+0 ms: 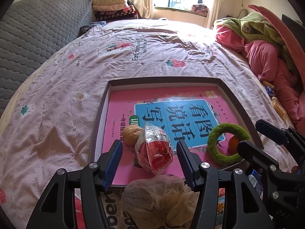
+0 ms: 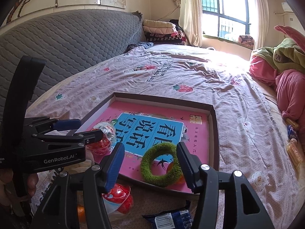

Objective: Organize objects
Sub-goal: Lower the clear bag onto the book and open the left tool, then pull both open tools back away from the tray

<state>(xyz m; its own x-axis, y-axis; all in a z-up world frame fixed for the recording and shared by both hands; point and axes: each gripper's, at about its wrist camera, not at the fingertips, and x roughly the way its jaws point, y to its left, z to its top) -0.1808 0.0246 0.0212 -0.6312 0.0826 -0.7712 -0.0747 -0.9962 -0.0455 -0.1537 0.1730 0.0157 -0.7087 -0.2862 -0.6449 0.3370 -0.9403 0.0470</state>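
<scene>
Two tongs are hanging over a shallow box (image 1: 240,103) on the bed (image 1: 76,76). A pink book (image 1: 122,106) is lying flat inside the box.

The left tongs (image 1: 149,162) are standing wide apart. A red snack in a clear bag (image 1: 155,150) is sitting right between them, on the book, but the pads are not pressing on it. The bag is stretching away from the tongs, with its twisted clear end pointing toward the far side of the box. A walnut (image 1: 130,134) is touching the bag on its left.

The right tongs (image 2: 150,164) are also standing apart. A fuzzy green ring (image 2: 162,164) is lying flat between them, near the front wall of the box, and the pads are not squeezing it. A small orange ball (image 2: 169,167) is peeking out beside the ring.

More things are waiting on the bed just in front of the box: a puffy white net bag (image 1: 158,198), another red bagged snack (image 2: 120,196), and a dark blue packet (image 2: 171,219).

I think the net bag is the closest one for the left tongs, since it is lying right under them.
</scene>
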